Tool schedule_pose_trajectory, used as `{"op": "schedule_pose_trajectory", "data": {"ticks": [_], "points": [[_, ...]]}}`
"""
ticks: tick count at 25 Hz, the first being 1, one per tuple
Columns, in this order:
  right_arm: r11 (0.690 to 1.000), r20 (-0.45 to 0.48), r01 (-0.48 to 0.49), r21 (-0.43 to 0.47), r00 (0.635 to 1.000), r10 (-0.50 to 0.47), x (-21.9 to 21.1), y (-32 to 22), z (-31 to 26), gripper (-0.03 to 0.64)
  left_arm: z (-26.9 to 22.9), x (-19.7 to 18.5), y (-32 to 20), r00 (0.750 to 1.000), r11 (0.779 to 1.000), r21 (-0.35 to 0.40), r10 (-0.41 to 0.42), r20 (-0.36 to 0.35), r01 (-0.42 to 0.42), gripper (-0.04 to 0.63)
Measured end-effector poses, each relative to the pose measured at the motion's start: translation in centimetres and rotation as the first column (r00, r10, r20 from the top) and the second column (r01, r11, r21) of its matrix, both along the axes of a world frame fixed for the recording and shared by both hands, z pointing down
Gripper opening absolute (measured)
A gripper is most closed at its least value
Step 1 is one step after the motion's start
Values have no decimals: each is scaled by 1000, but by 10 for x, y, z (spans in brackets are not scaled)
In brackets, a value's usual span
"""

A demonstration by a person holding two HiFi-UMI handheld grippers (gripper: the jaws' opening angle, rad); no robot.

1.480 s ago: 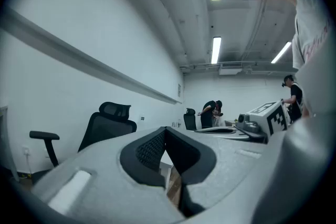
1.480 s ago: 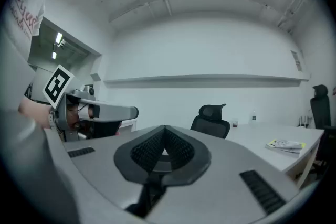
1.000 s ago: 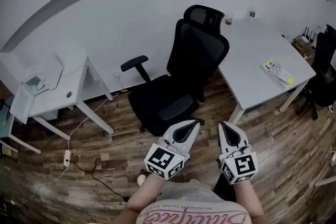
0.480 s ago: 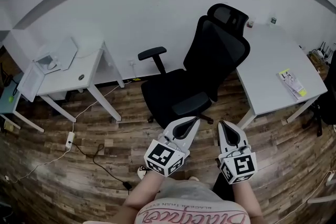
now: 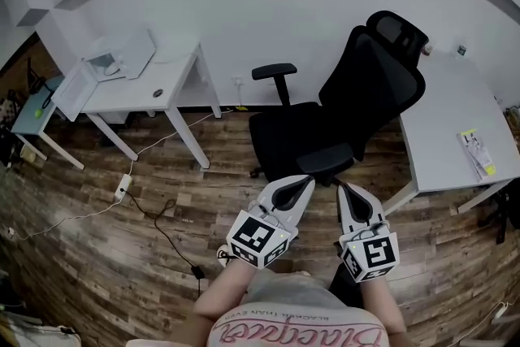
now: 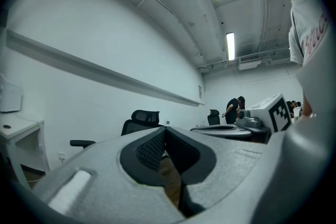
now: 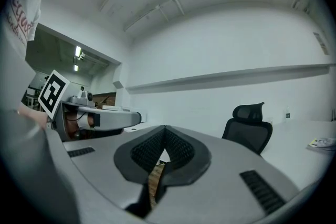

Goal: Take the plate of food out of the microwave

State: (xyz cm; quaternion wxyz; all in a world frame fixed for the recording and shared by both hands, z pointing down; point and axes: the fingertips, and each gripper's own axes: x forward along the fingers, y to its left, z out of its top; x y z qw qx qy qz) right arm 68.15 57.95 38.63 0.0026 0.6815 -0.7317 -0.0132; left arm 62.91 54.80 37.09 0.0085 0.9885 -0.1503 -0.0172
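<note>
No microwave and no plate of food show in any view. In the head view my left gripper (image 5: 304, 182) and right gripper (image 5: 342, 189) are held side by side in front of the person's body, over wooden floor, both pointing toward a black office chair (image 5: 341, 118). The left gripper view has the left gripper (image 6: 165, 129) with its jaws together and nothing between them. In the right gripper view the right gripper (image 7: 164, 127) also has its jaws closed, empty. Each gripper appears at the edge of the other's view.
A white desk (image 5: 162, 77) with a white open-lidded device (image 5: 122, 54) stands at the left. Another white desk (image 5: 455, 126) with a booklet (image 5: 476, 152) is at the right. A power strip (image 5: 123, 188) and cables lie on the floor. A distant person (image 6: 233, 108) stands by a far desk.
The head view has swung to the left: the chair and both desks have slid rightward in the picture. Both grippers keep their place in front of the body and stay shut.
</note>
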Motion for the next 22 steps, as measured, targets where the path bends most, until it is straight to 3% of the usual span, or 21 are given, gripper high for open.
{"op": "schedule_pose_trajectory", "data": {"ticks": [9, 22], "points": [[990, -12, 141, 3, 990, -141, -52, -36, -6, 11, -8, -57, -29, 988, 988, 4, -151, -17, 151, 5], [948, -51, 319, -5, 947, -318, -125, -69, -5, 11, -7, -141, -60, 936, 938, -11, -348, -49, 347, 5]]}}
